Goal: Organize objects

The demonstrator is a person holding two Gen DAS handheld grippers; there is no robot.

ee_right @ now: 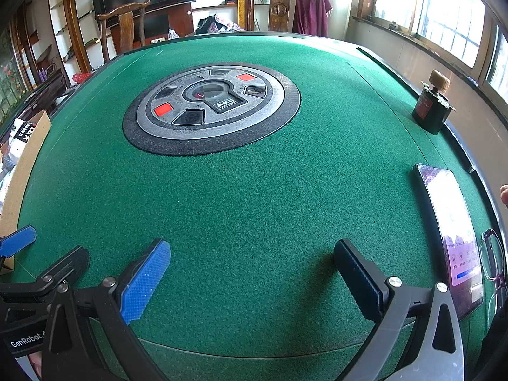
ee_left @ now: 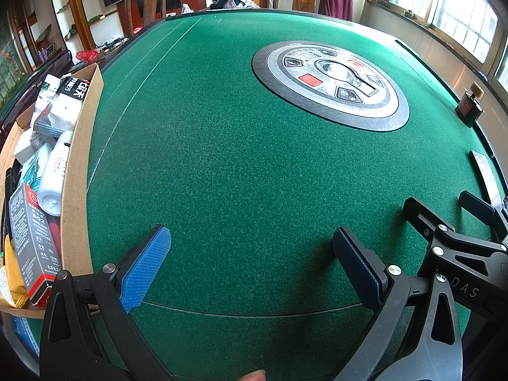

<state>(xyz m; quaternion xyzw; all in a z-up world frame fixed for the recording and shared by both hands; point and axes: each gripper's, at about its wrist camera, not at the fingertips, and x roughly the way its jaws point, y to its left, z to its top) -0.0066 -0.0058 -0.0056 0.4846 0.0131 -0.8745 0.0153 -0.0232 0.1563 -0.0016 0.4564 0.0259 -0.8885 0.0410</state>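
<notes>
- Blue-padded fingers of the left gripper [ee_left: 250,263] fill the bottom of the left wrist view, spread wide with only bare felt between them; a fingertip of the person [ee_left: 254,375] shows at the bottom edge.
- Wide apart as well, the right gripper [ee_right: 252,271] in the right wrist view holds nothing and hovers low over the near part of the green felt mahjong table [ee_right: 241,197].
- At the left edge of the left wrist view stands an open brown cardboard box [ee_left: 76,171], packed with a white plastic bottle [ee_left: 54,177], a grey printed carton [ee_left: 31,238] and white packets [ee_left: 60,101].
- Near the right rim of the table, in the upper right of the right wrist view, a dark glass bottle with a wooden stopper [ee_right: 431,104] stands upright.
- Below it, along the right edge, a smartphone with a lit screen [ee_right: 451,228] lies flat, with a pair of purple-framed glasses [ee_right: 492,254] just beside it.
- A round grey control panel with red buttons [ee_right: 209,104] sits in the centre of the table.
</notes>
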